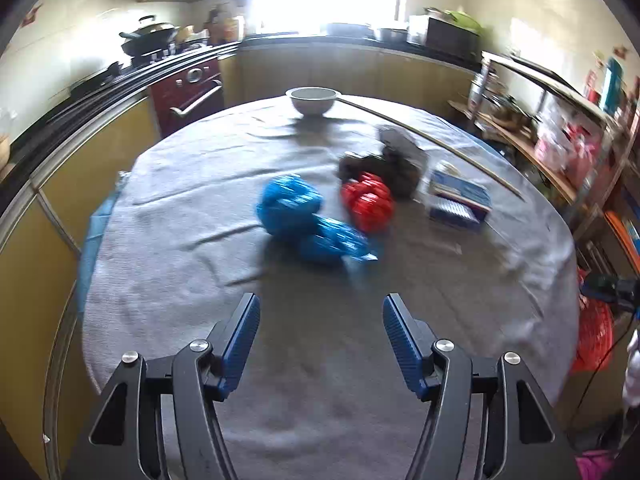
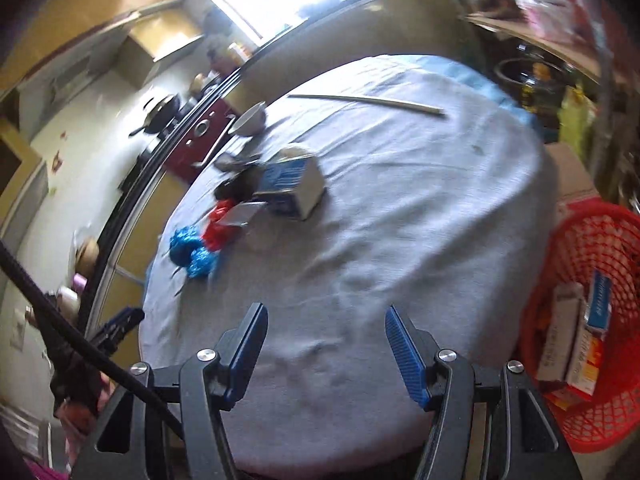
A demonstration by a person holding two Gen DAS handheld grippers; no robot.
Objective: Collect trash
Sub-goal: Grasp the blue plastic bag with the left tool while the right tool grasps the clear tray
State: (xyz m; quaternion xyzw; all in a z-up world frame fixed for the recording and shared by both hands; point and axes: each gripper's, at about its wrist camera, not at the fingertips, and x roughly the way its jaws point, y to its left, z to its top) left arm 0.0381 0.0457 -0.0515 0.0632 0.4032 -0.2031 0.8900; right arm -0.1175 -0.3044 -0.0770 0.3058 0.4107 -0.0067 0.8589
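Hovering wide apart and empty, left gripper [image 1: 320,316] over grey cloth [image 1: 180,248], nothing lying between the pads [image 1: 242,332]. Sitting well ahead of that claw, going left to right: blue wad [image 1: 304,216], red wad [image 1: 368,200] touching a dark crumpled lump [image 1: 384,164] just behind it, then a blue-and-white box [image 1: 460,200] farther right. Standing far beyond all of them, a white bowl [image 1: 314,100] near the table's far edge.

Looking light, soft and crinkly, both foil-like wads; probably squashing easily and slipping a little, so pinching across the fattest middle looks best. Appearing stiffer, the box, likely light cardboard; taking it across its narrow sides seems soundest.

Hanging likewise parted and holding nothing, right gripper [image 2: 326,336], with the trash cluster lying ahead and to the left of it: blue wad [image 2: 190,250], red wad [image 2: 218,226], box [image 2: 294,188].

Showing only in the right view, a red basket [image 2: 600,240] just right of that claw, already holding some cartons [image 2: 580,340]. Showing only in the left view, the dark lump clearly.
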